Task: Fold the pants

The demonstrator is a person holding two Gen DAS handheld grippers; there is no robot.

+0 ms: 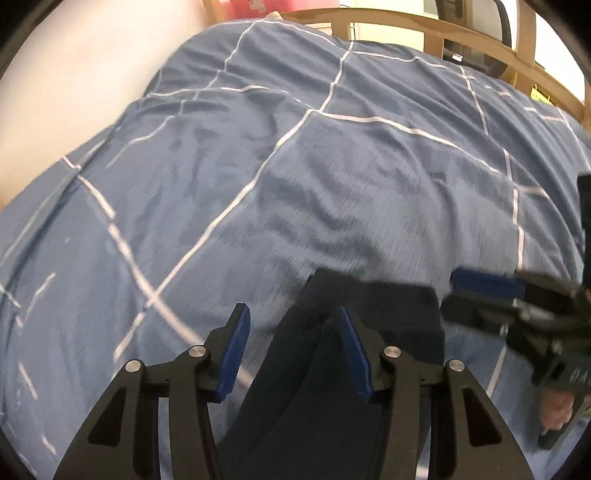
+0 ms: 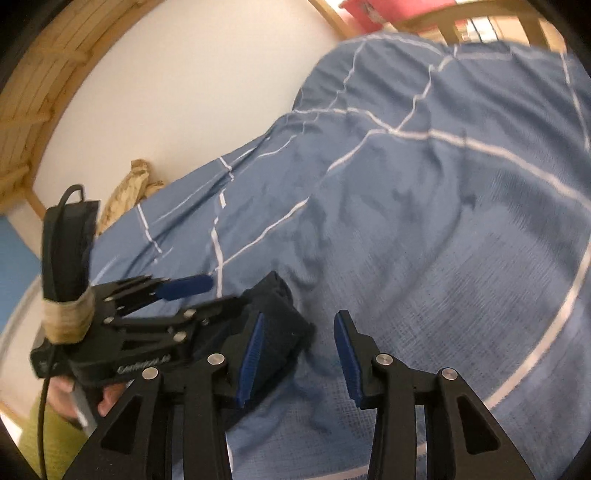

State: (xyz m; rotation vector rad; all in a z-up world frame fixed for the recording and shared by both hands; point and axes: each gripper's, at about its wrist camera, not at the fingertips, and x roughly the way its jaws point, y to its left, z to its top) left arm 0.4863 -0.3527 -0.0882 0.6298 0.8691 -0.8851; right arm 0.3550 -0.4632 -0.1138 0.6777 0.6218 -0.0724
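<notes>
Left gripper [image 1: 293, 347]: black linkage frame w/ blue ribbed pads, jaws apart, nothing clamped. Right-hand pad overlaps the dark cloth in the left wrist view; contact cannot be told.

Right gripper [image 2: 299, 354]: same build, jaws apart, nothing between the pads. Left pad sits just beside or over the edge of the dark bundle; touching or not is unclear. Also seen from the left wrist view [image 1: 491, 291], coming in from the right, blurred.

Dark navy folded pants [image 1: 332, 369]: compact dark bundle lying on the bed cover, directly under/ahead of both grippers, near the bed's near edge. In the right wrist view the bundle [image 2: 280, 332] reads as a thick squared packet, several layers deep.

Blue bed cover w/ thin white grid lines [image 1: 258, 166]: wrinkled, spans most of both views; pants rest on it.

Pale wall [image 2: 184, 92] and light wooden bed frame [image 1: 406, 22]: beyond the cover, well apart from the work.

Step in hand (judgement): late stage. Pants appear already folded down to a small packet; both grippers hang open at it, so either a release or a last tidy.

Next move calls for (judgement): if another fold is wanted, pinch one edge per gripper and carry it across w/o dragging the lower layers; otherwise lift clear straight, so pads don't snag the top layer.
</notes>
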